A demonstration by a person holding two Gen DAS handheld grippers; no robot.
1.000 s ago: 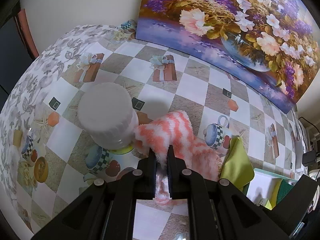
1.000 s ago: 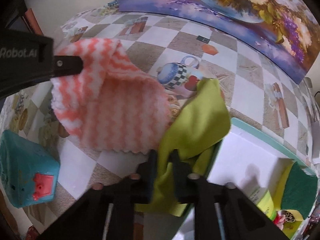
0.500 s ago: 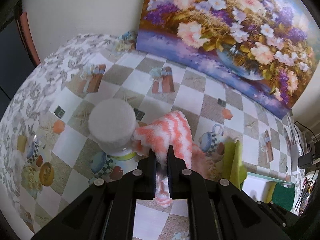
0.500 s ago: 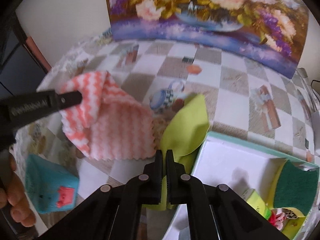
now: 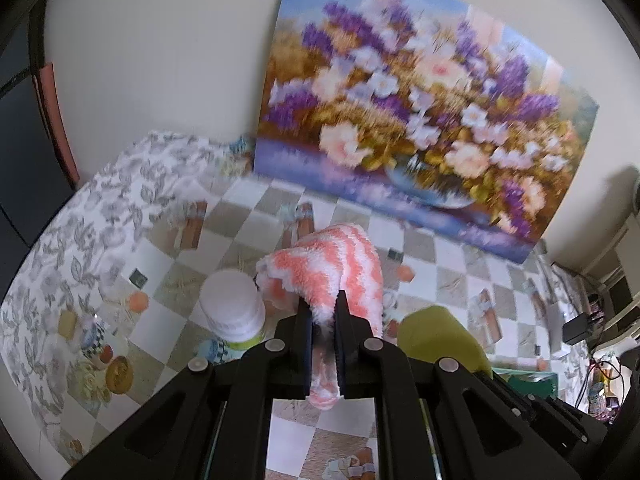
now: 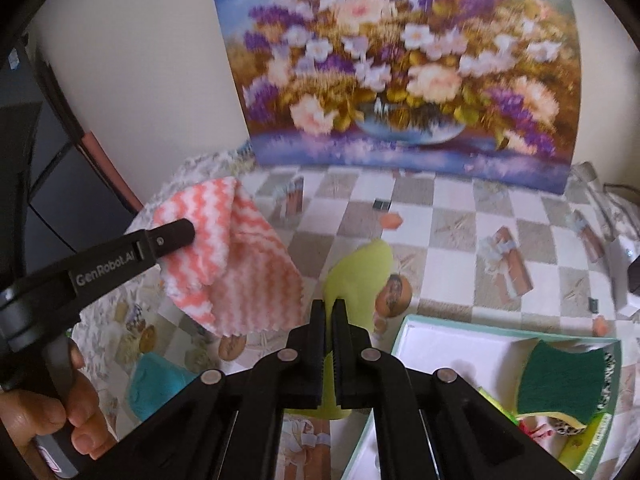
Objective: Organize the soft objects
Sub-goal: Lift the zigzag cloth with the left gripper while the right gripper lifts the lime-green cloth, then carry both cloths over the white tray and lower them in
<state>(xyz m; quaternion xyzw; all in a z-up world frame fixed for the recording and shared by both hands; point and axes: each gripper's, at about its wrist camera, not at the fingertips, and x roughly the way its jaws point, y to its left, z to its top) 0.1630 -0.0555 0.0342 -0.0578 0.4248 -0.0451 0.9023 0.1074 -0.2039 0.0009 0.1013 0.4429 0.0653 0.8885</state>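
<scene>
While both claws are held above the desk (image 6: 452, 208) with its checkered, printed oilcloth, each one is clamped on a cloth. The left claw (image 5: 323, 304) is closed on the fluffy coral-and-white zigzag-striped cloth (image 5: 340, 264); in the left wrist view the fabric bunches over the fingertips and a short tail of it shows between the fingers below. In the right wrist view the same left claw (image 6: 188, 232) reaches in from the left, with a hand (image 6: 44, 420) wrapped round its handle, and the striped cloth (image 6: 240, 272) hangs from the pinched upper corner as a broad sheet, its long axis slanting down to the right and its scalloped lower edge clear of the desk.

The right claw (image 6: 328, 308) is shut tight on the thin lime-green microfibre cloth (image 6: 356, 280). That cloth stands up past the fingertips as a rounded flap pointing away from the camera, and the rest trails down between the fingers, so its long axis runs along the claw.

Lower right in the right wrist view sits a pale teal open box with a white inside (image 6: 404, 332); a dark green scouring pad on a yellow sponge (image 6: 560, 380) leans in its right part. A teal soft object (image 6: 160, 384) lies on the desk under the striped cloth. In the left wrist view a white plastic jar with a ribbed lid (image 5: 232, 304) stands on the desk just left of the left claw. A large flower painting (image 5: 424, 120) leans on the wall behind.
</scene>
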